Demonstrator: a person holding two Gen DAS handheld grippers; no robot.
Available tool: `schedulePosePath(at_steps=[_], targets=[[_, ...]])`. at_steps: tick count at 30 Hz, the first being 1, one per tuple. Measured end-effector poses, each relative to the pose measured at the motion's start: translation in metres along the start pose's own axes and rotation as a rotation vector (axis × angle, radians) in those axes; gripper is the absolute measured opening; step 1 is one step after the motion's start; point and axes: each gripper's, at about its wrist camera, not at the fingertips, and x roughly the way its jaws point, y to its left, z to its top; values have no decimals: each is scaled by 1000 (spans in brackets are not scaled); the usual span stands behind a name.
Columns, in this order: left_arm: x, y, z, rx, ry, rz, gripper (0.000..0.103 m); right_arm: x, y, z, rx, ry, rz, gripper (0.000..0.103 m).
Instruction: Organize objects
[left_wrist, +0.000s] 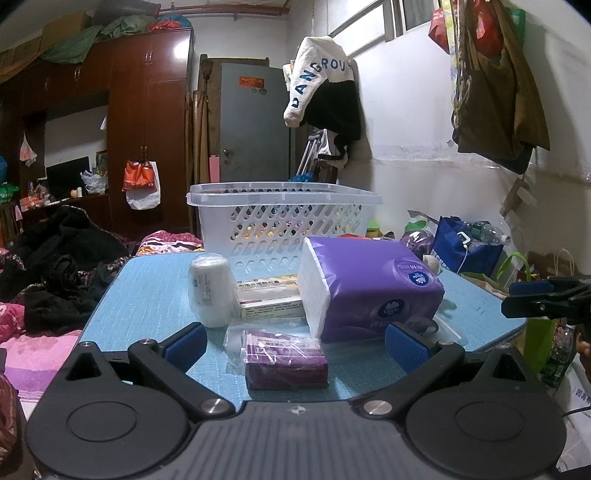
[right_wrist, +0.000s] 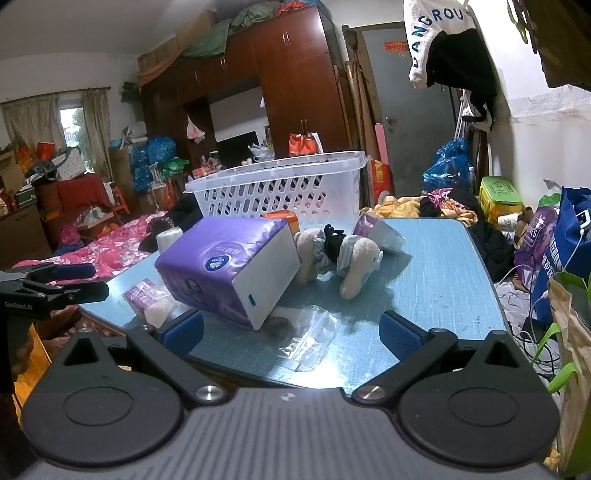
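A white plastic basket (left_wrist: 284, 218) (right_wrist: 280, 188) stands at the far end of the blue table (left_wrist: 147, 291) (right_wrist: 443, 266). A purple tissue pack (left_wrist: 369, 288) (right_wrist: 229, 269), a white roll (left_wrist: 212, 291), a medicine box (left_wrist: 271, 299) and a small purple bagged pack (left_wrist: 284, 358) lie before it. A plush toy (right_wrist: 340, 254) lies right of the tissue pack. My left gripper (left_wrist: 295, 347) is open and empty, just short of the bagged pack. My right gripper (right_wrist: 291, 332) is open and empty over a clear plastic bag (right_wrist: 310, 336).
A bed with dark clothes (left_wrist: 62, 273) lies left of the table. Bags and bottles (left_wrist: 469, 243) (right_wrist: 554, 236) crowd the right side. Clothes hang on the wall (left_wrist: 325, 88). A wardrobe (left_wrist: 147, 122) stands behind.
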Motion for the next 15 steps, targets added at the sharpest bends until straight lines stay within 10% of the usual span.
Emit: schedulePosePath(at_steps=[15], targets=[[2, 1, 2, -12, -12, 13, 103, 5, -7, 0, 17, 18, 5, 103]])
